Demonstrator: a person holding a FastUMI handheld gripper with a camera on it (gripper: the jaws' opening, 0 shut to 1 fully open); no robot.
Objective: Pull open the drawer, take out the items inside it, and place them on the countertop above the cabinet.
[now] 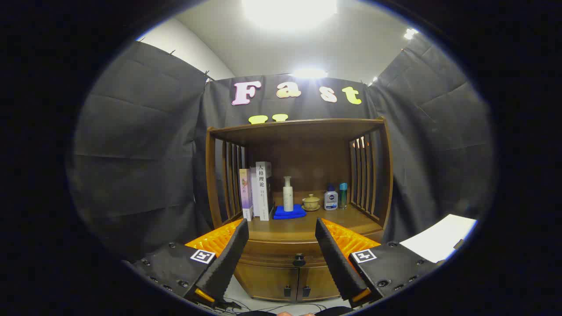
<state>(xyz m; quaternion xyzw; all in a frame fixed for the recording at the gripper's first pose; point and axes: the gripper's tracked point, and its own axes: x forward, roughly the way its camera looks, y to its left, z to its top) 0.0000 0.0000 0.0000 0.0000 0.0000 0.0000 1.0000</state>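
The jaws of the gripper (pixel 282 245) are standing wide open, gripping nothing. Between them the closed drawer (pixel 281 256) is showing its dark knob (pixel 299 260), well ahead. Above it, the bench (pixel 303 228) is carrying books (pixel 259 191) at its left edge, a white bottle (pixel 288 194) on a blue cloth (pixel 289 212), a lidded cup (pixel 311 202) and two small bottles (pixel 336 197) toward its right edge.

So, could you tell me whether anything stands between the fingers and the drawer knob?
Nothing visible does. The gripper is open, its fingers apart, and the drawer knob on the closed drawer shows in the gap between them, beyond their tips.
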